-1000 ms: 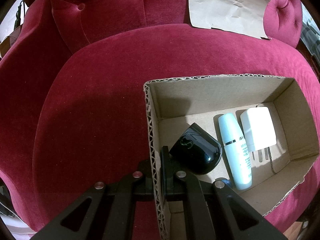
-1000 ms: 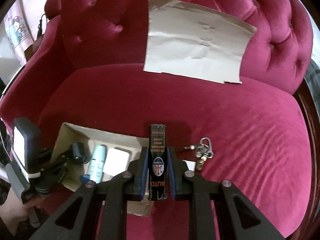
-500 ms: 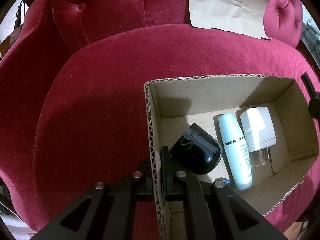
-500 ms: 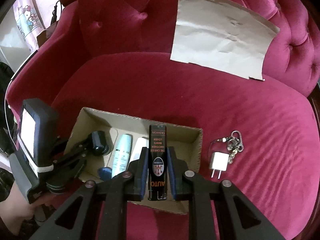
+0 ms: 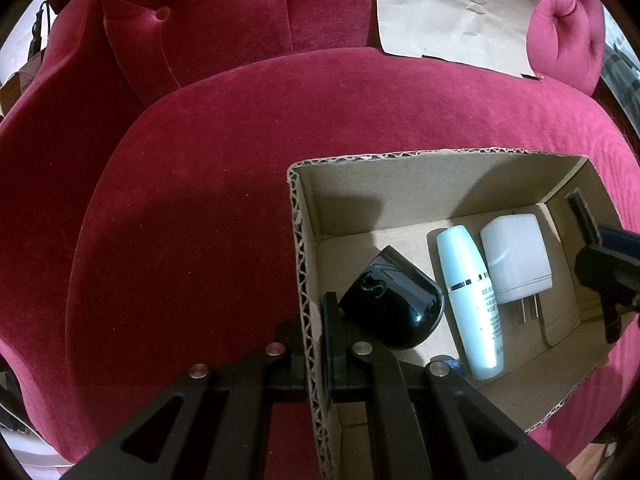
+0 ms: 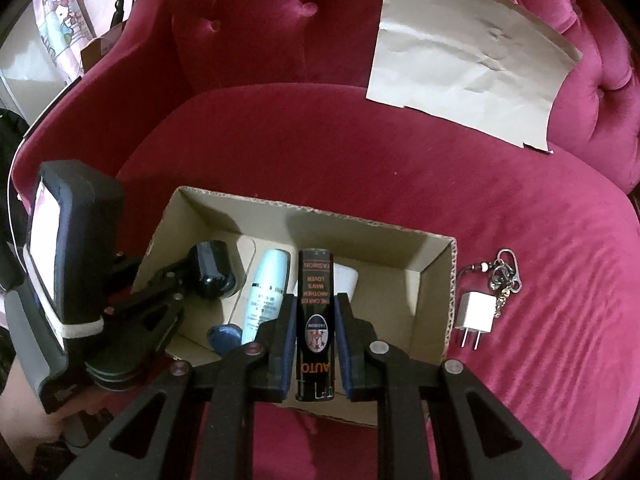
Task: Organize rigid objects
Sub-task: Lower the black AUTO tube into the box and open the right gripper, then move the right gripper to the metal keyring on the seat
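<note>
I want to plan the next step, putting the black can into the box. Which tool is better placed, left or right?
The right tool, I think: it grips the black can above the cardboard box. The left tool is clamped on the box wall.

Black lighter (image 6: pixel 315 320) between right gripper (image 6: pixel 314 312) fingers (image 6: pixel 285 340) above cardboard box (image 6: pixel 432 276) on red sofa (image 6: pixel 360 168).

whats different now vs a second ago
The right gripper, still shut on the black tube, has come over the box and now shows at its right end in the left wrist view. Nothing was let go. The left gripper stays clamped on the box wall, and the black case, pale bottle, white plug and small plug on the sofa have not moved.
</note>
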`<state>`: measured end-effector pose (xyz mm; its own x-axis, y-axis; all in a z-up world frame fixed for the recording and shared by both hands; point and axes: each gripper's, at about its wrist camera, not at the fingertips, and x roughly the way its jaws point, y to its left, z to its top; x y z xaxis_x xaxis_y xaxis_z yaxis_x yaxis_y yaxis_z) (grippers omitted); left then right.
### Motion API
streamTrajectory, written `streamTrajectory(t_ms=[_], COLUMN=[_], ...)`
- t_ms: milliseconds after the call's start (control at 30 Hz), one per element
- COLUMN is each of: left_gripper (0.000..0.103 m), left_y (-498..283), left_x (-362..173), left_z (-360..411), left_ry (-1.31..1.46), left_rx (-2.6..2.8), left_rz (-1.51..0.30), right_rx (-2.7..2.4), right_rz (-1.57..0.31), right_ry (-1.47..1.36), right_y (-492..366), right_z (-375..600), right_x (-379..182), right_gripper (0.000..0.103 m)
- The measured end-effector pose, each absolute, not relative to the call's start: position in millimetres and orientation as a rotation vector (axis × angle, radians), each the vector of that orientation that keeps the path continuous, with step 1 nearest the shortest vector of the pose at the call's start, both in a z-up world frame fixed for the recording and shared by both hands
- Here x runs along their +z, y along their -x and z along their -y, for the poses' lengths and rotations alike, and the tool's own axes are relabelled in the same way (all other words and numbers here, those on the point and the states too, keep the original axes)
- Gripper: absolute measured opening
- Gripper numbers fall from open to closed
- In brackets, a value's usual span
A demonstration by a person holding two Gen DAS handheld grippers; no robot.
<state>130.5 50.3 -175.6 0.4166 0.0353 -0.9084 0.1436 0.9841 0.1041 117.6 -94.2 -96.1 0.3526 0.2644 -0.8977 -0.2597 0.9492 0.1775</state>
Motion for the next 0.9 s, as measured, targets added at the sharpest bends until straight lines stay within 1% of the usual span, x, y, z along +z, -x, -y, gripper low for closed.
streamTrajectory(t_ms=[533,567,600,633,700,733,767,800,900], left_gripper=[0.004,0.004,0.004,0.004,0.004,0.004,0.004,0.004,0.004], left_y=[-130.6,-130.6,-130.6,-130.7,-131.0,-131.0,-131.3,-131.6,-132.3], left_x=[-175.9,-175.9,-176.0,-176.0,-176.2,-175.9,-175.7,-175.8,-176.0], left_z=[-49.7,-49.7,-49.7,-49.6,-49.0,-49.0,-48.8,-48.8,-49.0], left_ry=[-0.177,-0.177,-0.177,-0.177,-0.179,-0.178,-0.178,-0.178,-0.177], left_rx=[-0.068,-0.068,-0.068,-0.069,-0.069,-0.068,-0.068,-0.068,-0.068], left_rz=[-1.141,-1.140,-1.140,-1.142,-1.141,-1.142,-1.142,-1.142,-1.142], right_rx=[0.357,0.359,0.359,0.355,0.349,0.347,0.345,0.344,0.320], right_rz=[-1.167,-1.163,-1.159,-1.147,-1.129,-1.124,-1.116,-1.108,-1.108], right_ry=[-0.013,-0.005,0.001,0.003,-0.003,-0.009,-0.020,-0.029,-0.037], right_y=[-118.0,-117.3,-115.8,-115.6,-115.0,-115.7,-116.0,-116.5,-118.9], right_z=[92.6,92.5,93.0,93.6,94.7,95.0,96.1,97.0,99.6], right_x=[-101.8,-101.1,-99.8,-97.9,-94.1,-92.6,-90.9,-89.5,-88.5], right_gripper=[0.019,0.026,0.043,0.051,0.079,0.086,0.097,0.100,0.102])
